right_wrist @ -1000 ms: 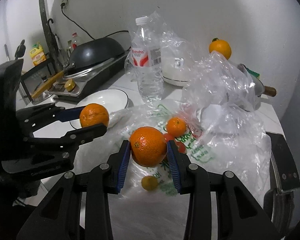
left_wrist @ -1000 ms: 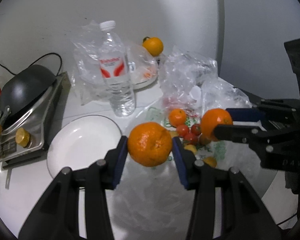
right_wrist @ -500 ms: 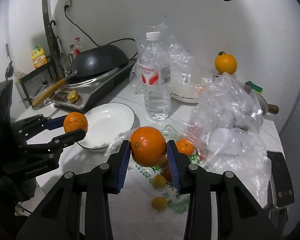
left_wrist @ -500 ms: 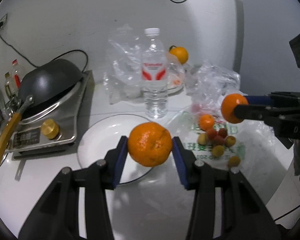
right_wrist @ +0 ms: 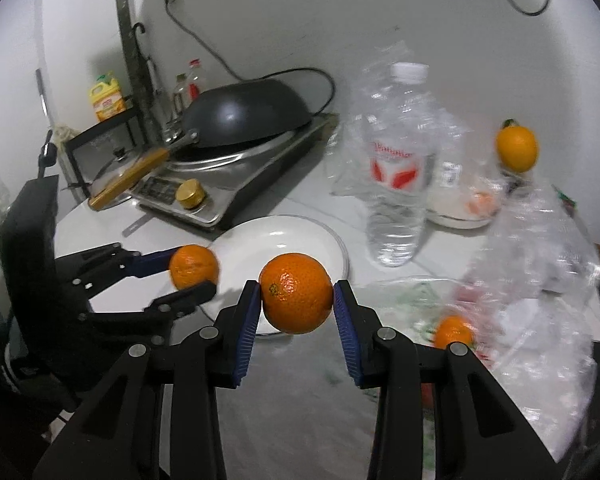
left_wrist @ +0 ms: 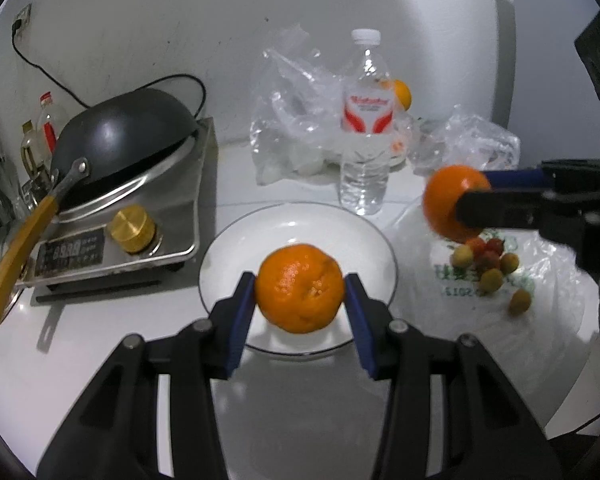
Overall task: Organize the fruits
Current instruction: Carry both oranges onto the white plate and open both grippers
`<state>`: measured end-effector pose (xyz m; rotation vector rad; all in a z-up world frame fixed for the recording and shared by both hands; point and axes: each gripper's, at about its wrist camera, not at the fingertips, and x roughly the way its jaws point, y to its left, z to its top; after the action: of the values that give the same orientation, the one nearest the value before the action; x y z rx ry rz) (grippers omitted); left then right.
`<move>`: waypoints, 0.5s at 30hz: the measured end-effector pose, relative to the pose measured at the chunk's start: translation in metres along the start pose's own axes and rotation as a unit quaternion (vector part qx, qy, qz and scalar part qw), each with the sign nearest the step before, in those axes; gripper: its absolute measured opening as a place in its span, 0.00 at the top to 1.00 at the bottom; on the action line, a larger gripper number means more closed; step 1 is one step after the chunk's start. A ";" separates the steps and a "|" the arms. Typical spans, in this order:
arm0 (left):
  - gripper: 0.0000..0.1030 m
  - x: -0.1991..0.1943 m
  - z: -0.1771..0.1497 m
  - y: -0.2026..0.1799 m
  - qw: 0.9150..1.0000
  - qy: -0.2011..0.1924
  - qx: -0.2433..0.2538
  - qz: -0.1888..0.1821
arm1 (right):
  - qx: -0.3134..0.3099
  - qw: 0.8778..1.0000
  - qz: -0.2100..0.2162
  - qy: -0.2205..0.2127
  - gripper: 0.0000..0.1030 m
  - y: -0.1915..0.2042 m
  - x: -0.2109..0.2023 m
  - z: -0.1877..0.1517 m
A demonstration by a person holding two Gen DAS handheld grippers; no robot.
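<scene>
The left gripper (left_wrist: 300, 298) is showing matte black angular arms, each ending in a blue ribbed pad, with round silver screws shining at the joints. The right gripper (right_wrist: 296, 300) is wearing the same black frame, blue pads and silver screw heads along its linkages.

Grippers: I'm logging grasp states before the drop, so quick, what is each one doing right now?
Left gripper: closed on an orange, above the white plate.
Right gripper: closed on a second orange.
</scene>
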<state>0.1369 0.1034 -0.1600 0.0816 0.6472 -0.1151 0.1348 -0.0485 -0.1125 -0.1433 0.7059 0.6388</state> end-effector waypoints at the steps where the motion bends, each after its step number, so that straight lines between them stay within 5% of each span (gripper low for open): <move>1: 0.56 0.002 0.000 0.001 1.000 0.002 -0.001 -0.001 | -0.002 1.000 0.004 0.005 0.62 0.004 0.005 0.000; 15: 0.55 0.032 -0.009 0.032 0.999 0.026 -0.019 -0.001 | 0.010 0.997 0.034 0.067 0.62 0.027 0.081 0.001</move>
<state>0.1612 0.1334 -0.1858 0.0465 0.7013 -0.1031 0.1667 0.0135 -0.1619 -0.1446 0.8486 0.6921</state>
